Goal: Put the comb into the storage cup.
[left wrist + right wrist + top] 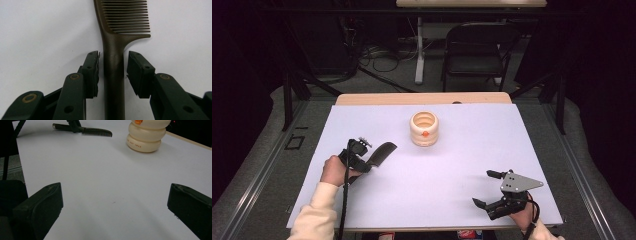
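Note:
A dark brown comb [384, 150] lies on the white board [452, 165], left of centre, teeth pointing away from the person. My left gripper [370, 161] is at its handle end. In the left gripper view the comb's handle [113, 82] runs between the two jaws of the left gripper [113, 53], with a thin gap on each side, so they are open around it. My right gripper [482, 187] rests near the front right corner, jaws wide apart and nothing between them [115, 192]. The right gripper view also shows the comb [96, 131] far off.
A cream ribbed round container [424, 128] with an orange spot stands at the board's middle back; its lower rings [146, 140] are in the right gripper view. A wooden table edge [422, 98] lies behind the board. A folding chair [477, 47] and cables are beyond the table.

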`<state>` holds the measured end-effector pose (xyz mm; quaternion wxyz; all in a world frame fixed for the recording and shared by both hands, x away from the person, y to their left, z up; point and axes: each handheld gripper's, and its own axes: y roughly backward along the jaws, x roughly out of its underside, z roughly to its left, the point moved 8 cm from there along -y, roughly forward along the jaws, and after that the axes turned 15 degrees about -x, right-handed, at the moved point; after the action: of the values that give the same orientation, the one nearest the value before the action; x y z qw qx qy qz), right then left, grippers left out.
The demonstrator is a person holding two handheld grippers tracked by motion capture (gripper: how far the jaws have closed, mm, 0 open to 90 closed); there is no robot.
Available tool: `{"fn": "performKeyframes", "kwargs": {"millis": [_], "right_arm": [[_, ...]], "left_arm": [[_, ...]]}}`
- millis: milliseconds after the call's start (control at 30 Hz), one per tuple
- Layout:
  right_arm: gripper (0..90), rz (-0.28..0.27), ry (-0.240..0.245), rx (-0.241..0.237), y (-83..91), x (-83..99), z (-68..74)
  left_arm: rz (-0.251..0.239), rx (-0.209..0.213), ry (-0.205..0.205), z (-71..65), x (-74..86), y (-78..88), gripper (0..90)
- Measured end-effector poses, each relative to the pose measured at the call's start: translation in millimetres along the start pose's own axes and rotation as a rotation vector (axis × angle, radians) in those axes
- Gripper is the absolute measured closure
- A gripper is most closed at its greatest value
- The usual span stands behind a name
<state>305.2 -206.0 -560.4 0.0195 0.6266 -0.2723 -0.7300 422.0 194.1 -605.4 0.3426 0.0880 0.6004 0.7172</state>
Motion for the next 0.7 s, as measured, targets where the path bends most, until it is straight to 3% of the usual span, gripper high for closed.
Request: {"fn": "performKeyframes", "kwargs": {"millis": [400,700], "right_arm": [[0.0,0.003,-0.003,-0.004,-0.7,0.3,0.4],[0.0,0.005,-0.003,-0.006,-0.7,0.6,0.6]], "left_arm": [[-0.008,0.025,0.059,-1.1,-0.1,-0.7,71.2],[-0.003,0.022,0.057,0.3,0.7,-0.2,71.8]]}}
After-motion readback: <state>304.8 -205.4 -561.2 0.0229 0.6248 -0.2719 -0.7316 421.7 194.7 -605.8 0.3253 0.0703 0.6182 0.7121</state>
